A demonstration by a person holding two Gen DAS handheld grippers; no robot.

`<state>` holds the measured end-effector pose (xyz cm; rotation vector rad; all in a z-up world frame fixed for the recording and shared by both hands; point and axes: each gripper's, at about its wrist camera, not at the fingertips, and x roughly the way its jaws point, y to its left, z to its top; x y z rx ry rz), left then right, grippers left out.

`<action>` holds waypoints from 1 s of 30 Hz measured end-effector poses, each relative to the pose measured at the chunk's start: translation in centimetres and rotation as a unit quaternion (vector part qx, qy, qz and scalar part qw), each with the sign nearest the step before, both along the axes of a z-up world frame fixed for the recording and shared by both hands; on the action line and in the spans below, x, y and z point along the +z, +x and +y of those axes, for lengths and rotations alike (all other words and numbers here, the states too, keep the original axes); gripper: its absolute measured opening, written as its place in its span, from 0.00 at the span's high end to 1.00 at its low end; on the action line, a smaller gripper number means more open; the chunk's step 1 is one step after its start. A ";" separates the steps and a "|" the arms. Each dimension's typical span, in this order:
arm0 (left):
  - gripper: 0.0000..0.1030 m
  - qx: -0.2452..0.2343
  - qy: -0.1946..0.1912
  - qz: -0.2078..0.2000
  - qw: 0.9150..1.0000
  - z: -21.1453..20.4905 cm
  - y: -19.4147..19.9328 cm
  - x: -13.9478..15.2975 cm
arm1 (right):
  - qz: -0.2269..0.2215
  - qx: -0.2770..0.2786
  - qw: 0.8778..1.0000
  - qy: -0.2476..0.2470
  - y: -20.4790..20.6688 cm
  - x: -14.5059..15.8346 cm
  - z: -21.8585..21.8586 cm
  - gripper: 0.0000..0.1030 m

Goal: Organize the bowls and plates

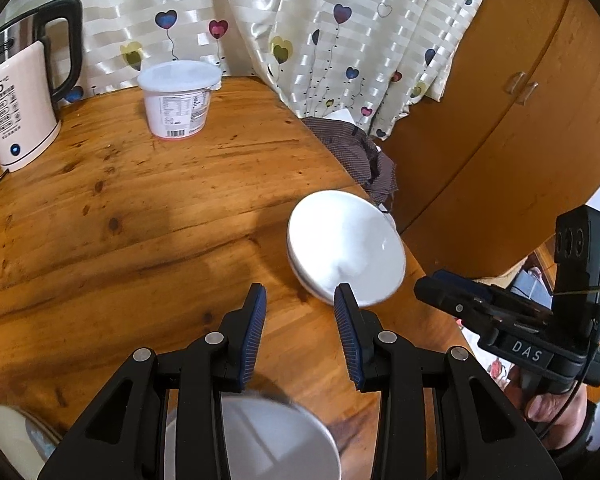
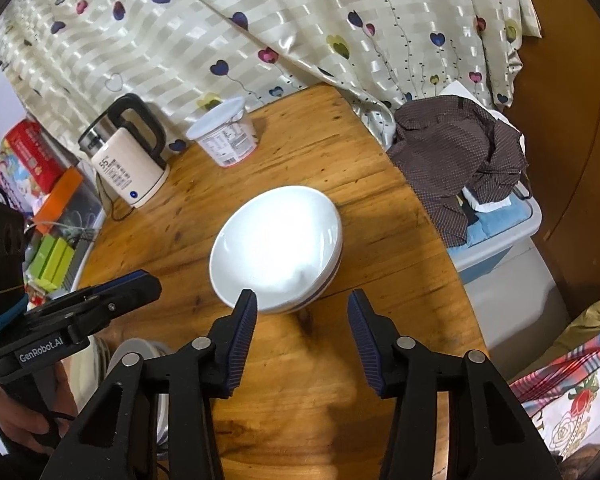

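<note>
Stacked white bowls (image 2: 276, 248) on bench (image 2: 380, 280): glazed, slick, breakable, so pinch the near rim. Right gripper (image 2: 302, 300) and left gripper (image 1: 300, 294) both gape, holding nothing.

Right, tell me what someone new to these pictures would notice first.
The white bowls, nested in a small stack in the middle of the wooden table, catch the eye first, just ahead of the open right gripper. Next come the heart-patterned curtain behind the table, and the kettle and white tub standing at its far edge.
</note>
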<state>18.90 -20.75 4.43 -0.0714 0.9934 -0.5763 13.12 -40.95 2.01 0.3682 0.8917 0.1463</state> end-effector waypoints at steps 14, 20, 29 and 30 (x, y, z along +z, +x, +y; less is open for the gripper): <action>0.65 -0.015 0.009 0.030 0.999 -3.2 3.6 -1.9 | 0.008 -0.004 1.000 0.004 3.2 -1.3 -1.3 0.67; 0.65 -0.017 0.011 0.050 0.999 -3.9 4.5 -3.2 | 0.014 -0.004 1.000 0.008 4.4 -1.9 -1.6 0.74; 0.65 -0.023 0.012 0.056 0.998 -4.5 4.9 -3.9 | 0.019 0.002 1.000 0.012 4.9 -2.7 -1.5 0.81; 0.65 -0.022 0.013 0.058 0.998 -4.5 4.9 -4.1 | 0.019 0.004 1.000 0.013 4.9 -2.8 -1.4 0.82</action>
